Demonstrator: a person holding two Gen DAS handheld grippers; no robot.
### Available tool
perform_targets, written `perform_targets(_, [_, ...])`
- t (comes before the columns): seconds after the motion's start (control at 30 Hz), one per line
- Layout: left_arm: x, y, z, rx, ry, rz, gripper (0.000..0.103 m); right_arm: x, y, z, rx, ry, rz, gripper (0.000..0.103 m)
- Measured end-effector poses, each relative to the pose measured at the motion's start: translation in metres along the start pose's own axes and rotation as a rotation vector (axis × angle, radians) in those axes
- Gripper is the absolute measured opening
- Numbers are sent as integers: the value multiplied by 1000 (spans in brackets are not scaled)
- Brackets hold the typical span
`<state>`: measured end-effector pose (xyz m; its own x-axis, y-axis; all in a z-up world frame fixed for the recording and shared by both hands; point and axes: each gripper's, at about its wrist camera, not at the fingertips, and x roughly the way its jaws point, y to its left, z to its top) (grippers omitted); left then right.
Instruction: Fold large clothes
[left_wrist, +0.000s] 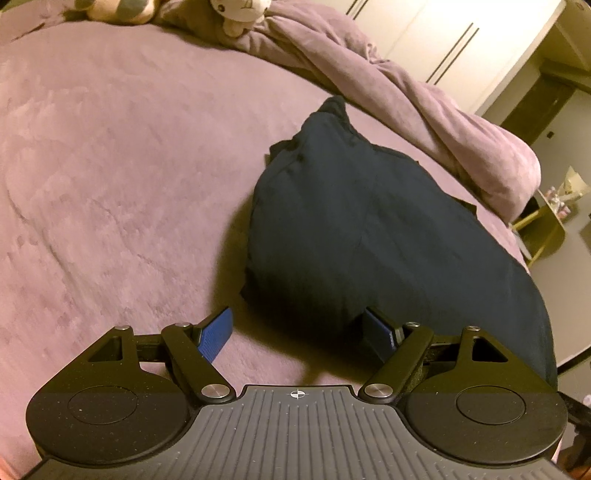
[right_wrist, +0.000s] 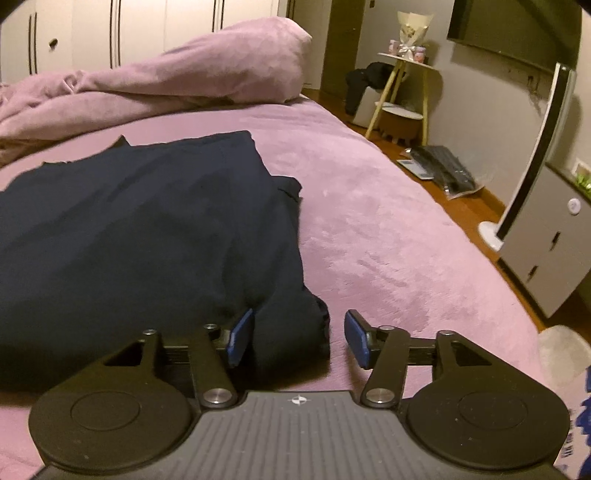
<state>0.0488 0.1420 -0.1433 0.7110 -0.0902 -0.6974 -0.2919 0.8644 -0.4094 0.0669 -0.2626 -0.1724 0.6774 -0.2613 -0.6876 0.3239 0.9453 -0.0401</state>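
A dark navy garment (left_wrist: 351, 221) lies folded in a thick bundle on the pink bed cover (left_wrist: 110, 166). My left gripper (left_wrist: 297, 332) is open at the bundle's near left corner. Its right pad (left_wrist: 376, 330) is tucked against the cloth and its left pad (left_wrist: 218, 332) stands apart over bare cover. In the right wrist view the same garment (right_wrist: 147, 221) fills the left half. My right gripper (right_wrist: 298, 336) straddles its near right corner, with the left pad (right_wrist: 240, 334) against the fabric and the right pad (right_wrist: 356, 338) a gap away from it.
A crumpled pink duvet (right_wrist: 166, 81) is heaped along the bed's far side, with plush toys (left_wrist: 236, 14) behind it. To the right, the bed cover (right_wrist: 388, 240) drops off to a wooden floor with a side table (right_wrist: 402, 85), a keyboard (right_wrist: 443, 170) and a grey cabinet (right_wrist: 546, 251).
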Motion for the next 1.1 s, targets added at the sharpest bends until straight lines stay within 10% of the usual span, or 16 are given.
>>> perform_targets(0.17, [4,8,2,-61,36,-80,83,-24,28,5,-132,-79,-146,54])
perform_targets(0.33, [16,18,4,-164,97,-176,83,-55,35,18,-111,-157,-103,54])
perform_targets(0.63, [38,30,14,-265,80,-203,85,-84,98,21,-143,-236,434,79])
perform_targets(0.87, [55,52,20,-442,97,-270,75,-61,177,13,-159,-107,563,18])
perform_targets(1.1, [49,62,15,-422,119,-285,70,-44,205,-5,-274,-59,508,18])
